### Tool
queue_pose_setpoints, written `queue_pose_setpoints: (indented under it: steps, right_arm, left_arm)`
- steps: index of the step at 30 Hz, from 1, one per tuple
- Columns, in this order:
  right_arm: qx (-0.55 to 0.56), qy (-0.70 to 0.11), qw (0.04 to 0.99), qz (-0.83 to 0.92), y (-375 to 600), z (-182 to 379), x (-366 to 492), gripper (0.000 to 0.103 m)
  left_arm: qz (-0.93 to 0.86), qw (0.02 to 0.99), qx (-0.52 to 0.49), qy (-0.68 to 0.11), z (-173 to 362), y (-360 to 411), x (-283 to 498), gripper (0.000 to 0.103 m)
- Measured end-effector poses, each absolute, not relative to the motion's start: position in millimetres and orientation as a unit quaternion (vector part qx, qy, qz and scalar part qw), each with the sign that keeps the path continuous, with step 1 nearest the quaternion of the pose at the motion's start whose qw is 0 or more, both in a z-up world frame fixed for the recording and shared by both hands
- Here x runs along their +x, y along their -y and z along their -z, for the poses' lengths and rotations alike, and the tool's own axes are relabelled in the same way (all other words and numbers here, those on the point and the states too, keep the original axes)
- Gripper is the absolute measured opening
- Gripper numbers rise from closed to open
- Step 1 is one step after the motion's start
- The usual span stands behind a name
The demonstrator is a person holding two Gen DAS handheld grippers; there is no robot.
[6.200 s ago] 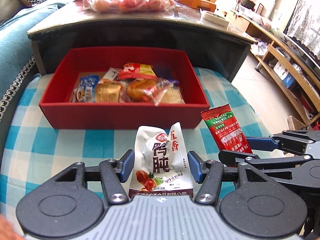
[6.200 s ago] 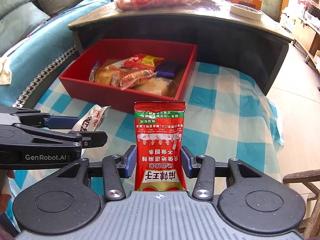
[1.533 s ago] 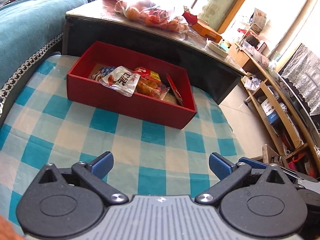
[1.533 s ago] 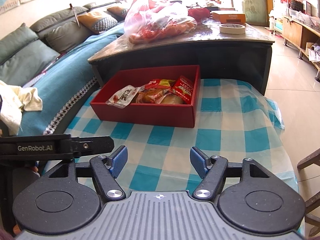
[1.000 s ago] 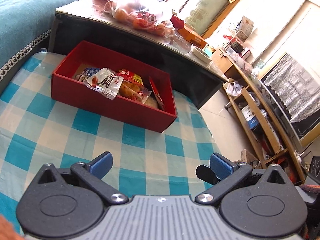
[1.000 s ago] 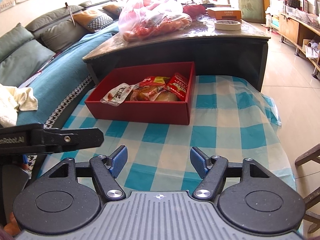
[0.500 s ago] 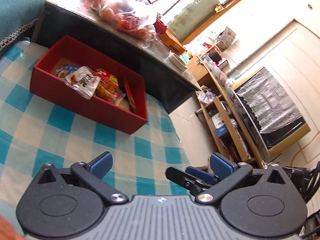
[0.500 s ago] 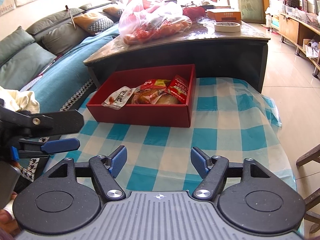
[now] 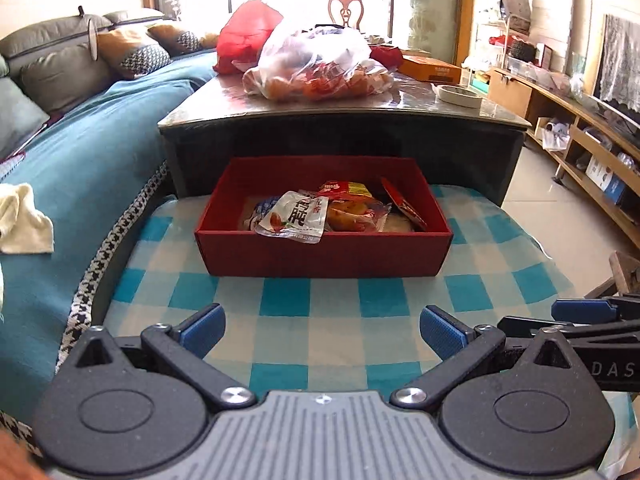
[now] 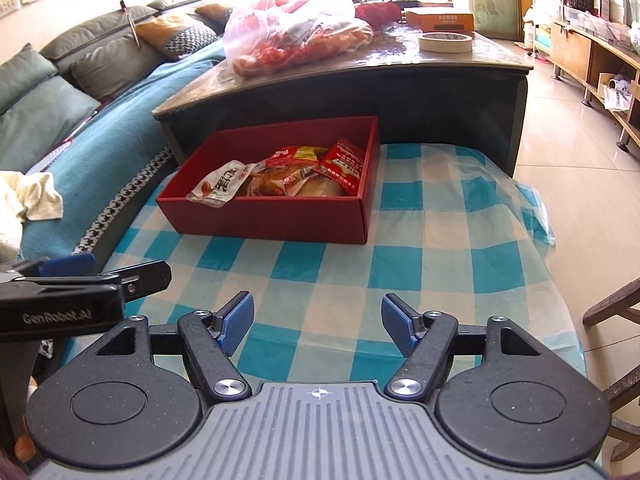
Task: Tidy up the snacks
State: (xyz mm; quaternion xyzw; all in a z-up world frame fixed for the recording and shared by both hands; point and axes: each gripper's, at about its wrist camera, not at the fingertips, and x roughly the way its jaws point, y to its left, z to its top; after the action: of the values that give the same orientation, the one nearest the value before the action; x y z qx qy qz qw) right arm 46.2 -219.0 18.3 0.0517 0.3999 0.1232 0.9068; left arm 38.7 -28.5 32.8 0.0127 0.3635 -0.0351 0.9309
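A red box [image 9: 324, 254] [image 10: 264, 220] stands on the blue-checked cloth [image 9: 320, 320] [image 10: 420, 264], against a dark coffee table. Several snack packets lie in it: a white pouch [image 9: 296, 218] [image 10: 222, 182] hangs over the near rim, and a red packet [image 9: 404, 204] [image 10: 346, 164] leans on the right wall. My left gripper [image 9: 322, 330] hovers open over the cloth, short of the box, with nothing between its fingers. My right gripper [image 10: 316, 322] is likewise open with nothing in it, and its blue fingertip [image 9: 582, 310] shows at the right edge of the left wrist view.
The dark coffee table [image 9: 344, 116] [image 10: 400, 76] behind the box carries a clear bag of snacks [image 9: 316, 68] [image 10: 296, 40], an orange carton [image 10: 440, 20] and a tape roll [image 10: 444, 42]. A teal sofa [image 9: 80, 152] runs along the left. Tiled floor [image 10: 580, 160] lies right.
The left wrist view has swung and rolled level, so the red box now sits straight ahead instead of tilted at upper left. The right gripper has kept still. Both stay open.
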Motion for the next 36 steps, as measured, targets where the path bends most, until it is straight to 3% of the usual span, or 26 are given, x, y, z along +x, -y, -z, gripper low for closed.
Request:
queue_pose_setpoints:
  steps: [8,16,20,27,36]
  right_arm:
    - [0.047,-0.41,0.904,-0.112,219.5,-12.9,46.6,0.076]
    - [0.032,-0.42,0.901,-0.106,215.1,-7.2,48.4,0.076]
    - [0.029,-0.422,0.9,-0.107,214.8,-5.2,47.9,0.076]
    - [0.038,-0.422,0.9,-0.104,218.3,-6.1,49.2,0.075]
    - [0.031,-0.426,0.897,-0.112,214.6,-3.5,49.6,0.075]
  left_arm:
    - [0.093,0.913,-0.062,-0.391,-26.0,24.2,40.5,0.103]
    - [0.075,0.901,-0.059,-0.424,-18.6,26.8,42.5,0.103]
    - [0.067,0.907,-0.026,-0.414,-23.4,32.4,38.6,0.103]
    - [0.125,0.905,-0.056,-0.404,-26.3,32.3,33.2,0.103]
    - [0.028,0.936,0.032,-0.349,-40.0,38.2,23.5,0.103]
